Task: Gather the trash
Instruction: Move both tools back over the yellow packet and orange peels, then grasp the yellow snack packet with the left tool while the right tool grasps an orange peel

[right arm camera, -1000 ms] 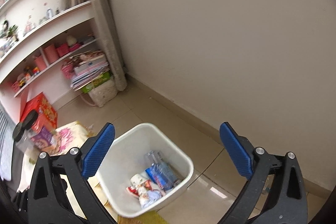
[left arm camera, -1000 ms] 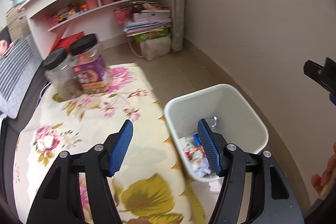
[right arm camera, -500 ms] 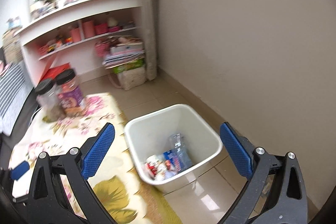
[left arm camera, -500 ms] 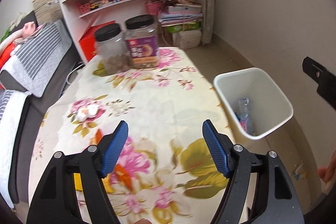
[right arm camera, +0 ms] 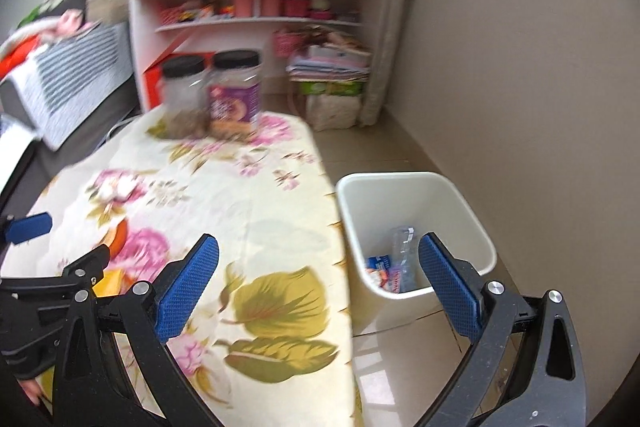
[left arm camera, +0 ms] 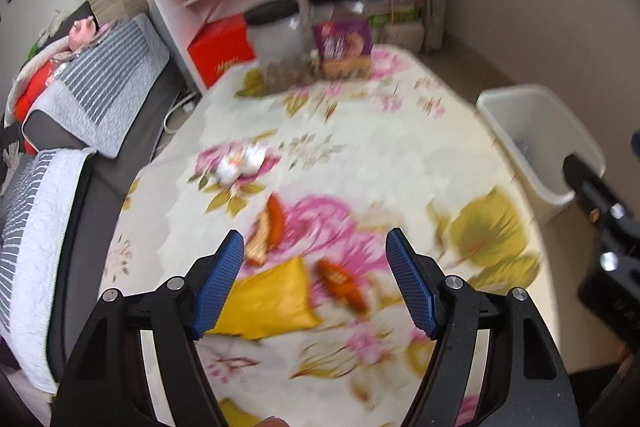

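In the left wrist view, the left gripper [left arm camera: 314,279] is seen above the table [left arm camera: 360,155], which is covered by a flowered cloth. Its fingers are spread and nothing is held between them. Under the fingers a yellow packet [left arm camera: 268,301] and orange wrappers [left arm camera: 276,219] are found on the cloth; they are blurred. A white tissue [left arm camera: 240,163] is seen farther on, with open cloth around it. Two jars [left arm camera: 312,39] are placed at the far edge. The bin [left arm camera: 536,131] is placed beside the right edge of the table.

In the right wrist view, the right gripper [right arm camera: 318,285] is shown with fingers spread wide and empty, over the table edge [right arm camera: 332,227] and the bin [right arm camera: 416,195]. A bottle [right arm camera: 402,247] and wrappers are seen inside the bin. The left gripper [right arm camera: 30,227] is seen at the left side.
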